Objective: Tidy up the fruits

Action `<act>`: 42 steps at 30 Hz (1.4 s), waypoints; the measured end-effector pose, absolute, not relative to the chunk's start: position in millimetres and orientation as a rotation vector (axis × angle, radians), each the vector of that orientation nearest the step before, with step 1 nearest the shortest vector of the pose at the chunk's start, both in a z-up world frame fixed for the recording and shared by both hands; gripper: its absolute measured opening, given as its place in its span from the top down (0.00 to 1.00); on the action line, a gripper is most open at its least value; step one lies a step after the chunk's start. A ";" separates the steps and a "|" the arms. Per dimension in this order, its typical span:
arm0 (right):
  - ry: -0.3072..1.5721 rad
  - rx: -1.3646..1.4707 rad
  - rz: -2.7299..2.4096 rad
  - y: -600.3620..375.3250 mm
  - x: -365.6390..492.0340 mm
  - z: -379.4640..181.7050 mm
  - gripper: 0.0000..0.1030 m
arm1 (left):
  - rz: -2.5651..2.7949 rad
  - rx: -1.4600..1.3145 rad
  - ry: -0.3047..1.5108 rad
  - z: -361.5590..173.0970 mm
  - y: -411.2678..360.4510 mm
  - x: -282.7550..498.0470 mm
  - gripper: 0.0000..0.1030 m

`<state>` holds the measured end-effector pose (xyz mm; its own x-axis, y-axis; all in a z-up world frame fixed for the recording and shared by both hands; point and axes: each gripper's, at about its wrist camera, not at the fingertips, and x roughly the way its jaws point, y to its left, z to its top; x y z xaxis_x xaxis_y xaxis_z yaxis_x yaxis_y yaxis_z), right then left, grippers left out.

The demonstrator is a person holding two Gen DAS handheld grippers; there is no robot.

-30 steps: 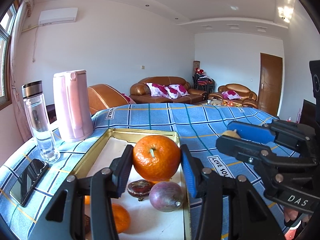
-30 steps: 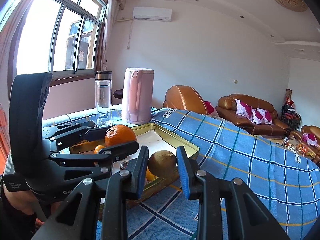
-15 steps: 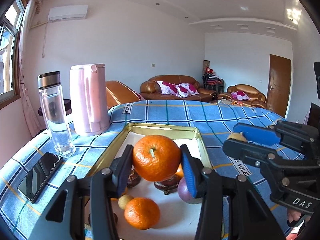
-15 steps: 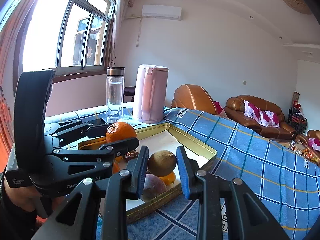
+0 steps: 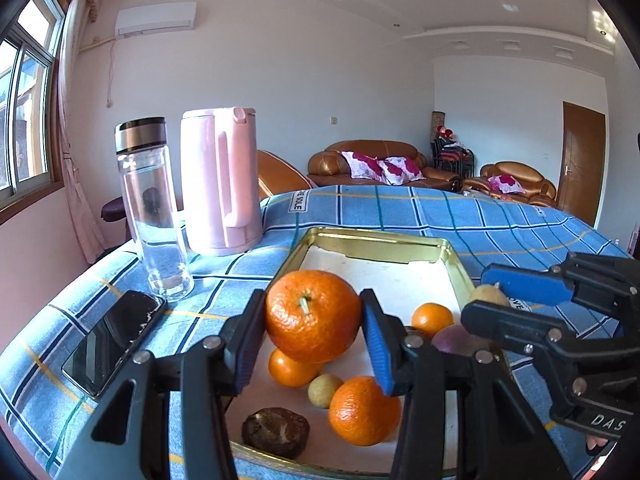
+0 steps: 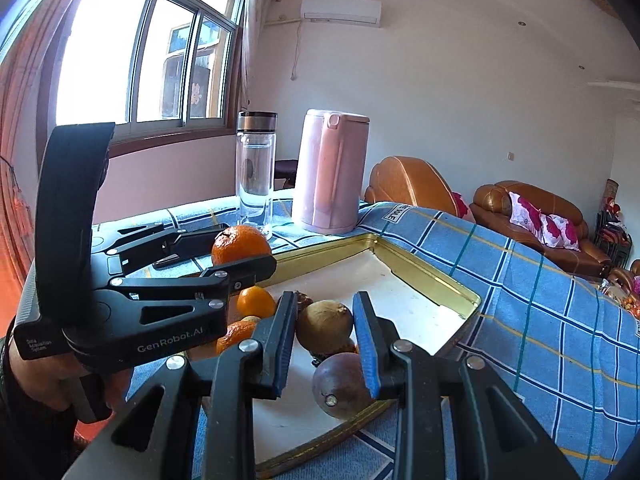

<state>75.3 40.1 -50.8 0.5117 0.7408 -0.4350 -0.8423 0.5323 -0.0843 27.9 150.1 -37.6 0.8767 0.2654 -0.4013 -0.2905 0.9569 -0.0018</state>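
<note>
Left gripper [image 5: 314, 318] pinches a large orange [image 5: 313, 316] between its pads, held above the gold-rimmed tray [image 5: 376, 240]. Right gripper [image 6: 325, 326] – just beside it – clamps a brown-green fruit [image 6: 325, 325] over the tray's loose fruit.

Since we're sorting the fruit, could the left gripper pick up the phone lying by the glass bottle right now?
Probably not: the left gripper is already shut on a large orange, so the phone stays out of reach until that is released.
</note>
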 end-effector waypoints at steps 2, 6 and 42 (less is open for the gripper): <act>0.392 -0.313 0.982 47.4 74.8 -57.4 0.70 | 0.301 -0.068 0.428 -42.3 155.7 28.3 0.53; 0.435 -0.341 0.998 59.4 74.9 -69.7 0.70 | 0.309 -0.077 0.457 -52.0 164.1 29.2 0.53; 0.393 -0.266 0.794 8.8 79.4 -48.1 0.34 | 0.329 -0.065 0.340 -26.2 147.1 4.9 0.02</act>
<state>79.4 8.8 -48.1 0.6348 0.6370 -0.4373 -0.7341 0.6737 -0.0843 4.9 147.0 -26.2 0.8901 0.3060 -0.3378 -0.3277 0.9448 -0.0077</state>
